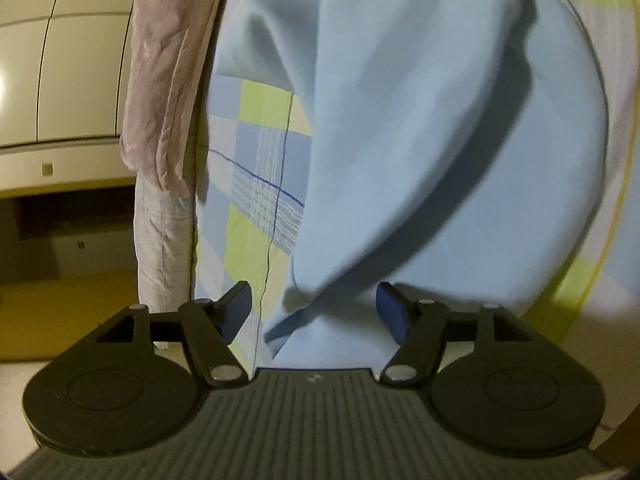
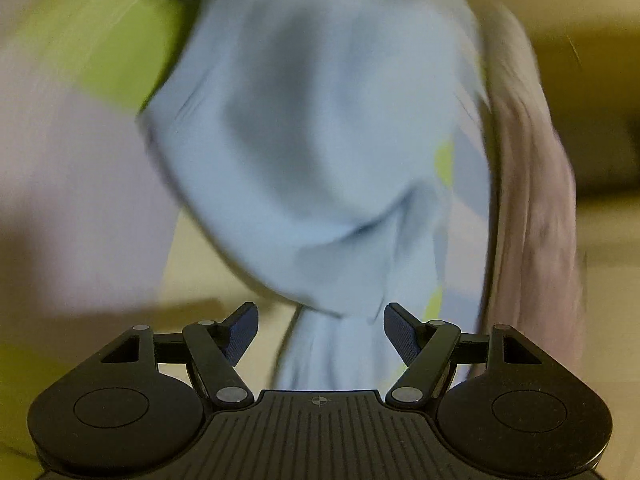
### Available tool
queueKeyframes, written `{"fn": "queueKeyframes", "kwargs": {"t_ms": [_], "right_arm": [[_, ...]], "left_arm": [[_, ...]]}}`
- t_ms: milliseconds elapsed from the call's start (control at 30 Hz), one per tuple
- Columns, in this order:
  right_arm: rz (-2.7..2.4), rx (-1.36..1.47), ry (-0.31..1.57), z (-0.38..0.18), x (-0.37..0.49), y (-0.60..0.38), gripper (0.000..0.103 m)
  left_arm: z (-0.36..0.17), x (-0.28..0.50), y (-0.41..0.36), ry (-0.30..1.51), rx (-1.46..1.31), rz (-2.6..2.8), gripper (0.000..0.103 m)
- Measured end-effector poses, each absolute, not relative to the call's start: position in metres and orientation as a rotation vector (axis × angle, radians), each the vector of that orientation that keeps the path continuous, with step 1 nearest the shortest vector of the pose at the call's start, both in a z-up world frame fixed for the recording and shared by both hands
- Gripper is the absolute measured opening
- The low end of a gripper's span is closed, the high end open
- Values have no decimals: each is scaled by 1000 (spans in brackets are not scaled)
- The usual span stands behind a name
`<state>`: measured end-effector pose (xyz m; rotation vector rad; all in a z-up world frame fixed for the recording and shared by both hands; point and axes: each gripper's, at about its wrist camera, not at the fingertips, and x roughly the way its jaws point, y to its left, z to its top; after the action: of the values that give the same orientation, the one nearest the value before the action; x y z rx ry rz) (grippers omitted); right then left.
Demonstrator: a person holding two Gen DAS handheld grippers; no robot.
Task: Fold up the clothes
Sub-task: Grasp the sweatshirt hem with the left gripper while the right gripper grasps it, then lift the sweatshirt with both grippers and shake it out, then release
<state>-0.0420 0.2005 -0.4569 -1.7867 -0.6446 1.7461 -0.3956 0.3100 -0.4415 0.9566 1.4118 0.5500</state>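
The light blue garment (image 1: pixel 420 140) was seen draped over a checked bedsheet (image 1: pixel 260 152), with a raised fold running across its middle and a narrow end gathered between the fingers of the left gripper (image 1: pixel 316 308). That gripper's blue pads (image 1: pixel 236 308) were spread well apart on either side of the cloth, so nothing was pinched there; the bunch was merely straddled, presumably so an edge could be taken or let go. Which of the two it was could not be settled.

In the right wrist view the same garment (image 2: pixel 312 152) was shown blurred, a twisted strand of it hanging down into the gap of the right gripper (image 2: pixel 320 332). Its pads (image 2: pixel 400 336) were likewise held wide, clear of the cloth, with no grip visible. The blur suggested quick motion.

Further out, a pinkish cloth (image 1: pixel 160 80) lay along the bed's far left edge, and pale wall panels (image 1: pixel 60 60) were seen beyond it.
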Motion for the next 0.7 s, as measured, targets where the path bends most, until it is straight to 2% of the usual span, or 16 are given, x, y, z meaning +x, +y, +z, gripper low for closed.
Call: {"fn": "queueKeyframes", "kwargs": {"t_ms": [100, 200, 233, 300, 333, 367, 400, 433, 567, 700], "right_arm": [[1739, -1807, -837, -482, -28, 202, 72], [1693, -1772, -924, -497, -15, 214, 72], [1697, -1751, -933, -499, -13, 219, 72], [1737, -1693, -922, -497, -11, 228, 71], [1767, -1673, -909, -493, -11, 230, 68], [1796, -1651, -895, -490, -11, 232, 56], [1824, -1639, -875, -486, -11, 234, 25], [1847, -1641, -840, -481, -12, 235, 4], [1891, -1496, -587, -440, -2, 235, 2], [1803, -1198, -255, -369, 21, 241, 1]], "left_arm": [[-451, -403, 313, 1399, 1027, 532, 71], [-457, -404, 322, 1387, 1072, 518, 72], [-457, -402, 324, 1372, 1074, 519, 69], [-454, -398, 330, 1362, 1048, 528, 41], [-451, -394, 334, 1367, 1020, 536, 9], [-448, -391, 338, 1371, 990, 545, 7], [-439, -388, 340, 1352, 933, 577, 7], [-429, -385, 344, 1335, 868, 622, 7], [-379, -381, 352, 1259, 661, 811, 7], [-323, -380, 360, 1163, 481, 991, 7]]}}
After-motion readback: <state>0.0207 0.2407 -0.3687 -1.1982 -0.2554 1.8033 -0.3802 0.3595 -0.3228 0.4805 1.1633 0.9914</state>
